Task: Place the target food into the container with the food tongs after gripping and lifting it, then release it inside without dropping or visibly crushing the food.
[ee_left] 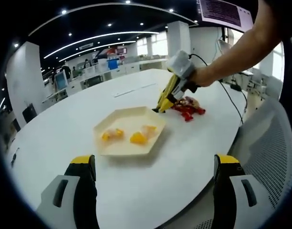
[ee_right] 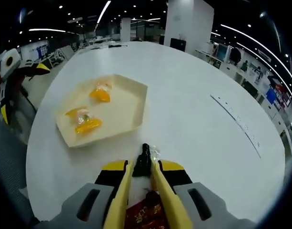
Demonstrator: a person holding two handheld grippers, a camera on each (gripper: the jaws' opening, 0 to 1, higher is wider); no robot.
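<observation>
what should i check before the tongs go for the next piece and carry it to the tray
1. Tongs in the right claw: ok, the yellow tongs are clamped between its jaws.
2. Tong tips on a piece: cannot tell, a clear wrapper sits at the tips but the grip is hidden.
3. Red snack pile within reach: ok, it lies on the table right beside the tongs.
4. Tray has room: ok, three orange pieces inside, bare floor left.
5. Path to the tray: ok, only bare white table between.
6. Left claw out of the way: ok, open and on the near side of the tray.
</observation>
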